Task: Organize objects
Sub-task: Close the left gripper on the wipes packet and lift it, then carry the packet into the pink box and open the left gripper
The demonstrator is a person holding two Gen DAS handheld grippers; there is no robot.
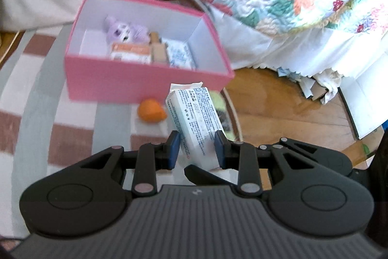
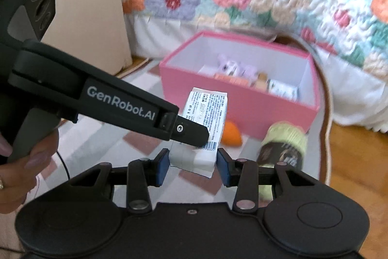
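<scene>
Left tool [image 1: 197, 149]: nearly closed, clamping the white packet [image 1: 194, 113].
Right tool [image 2: 192, 165]: narrowly parted, pads flanking the packet's lower end; contact unclear.
Packet: raised just before the pink box [image 1: 145, 86].
Advice: carry level over the box's near wall, then release.

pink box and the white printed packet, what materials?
Pink open-top rectangular box: looks like matte paperboard, with flat stiff walls, crisp edges and a plain white inside. White printed packet, gripped by the left gripper and right gripper: probably thin plastic film or coated paper, given its crimped end seam and slight sheen; contents hidden.
</scene>
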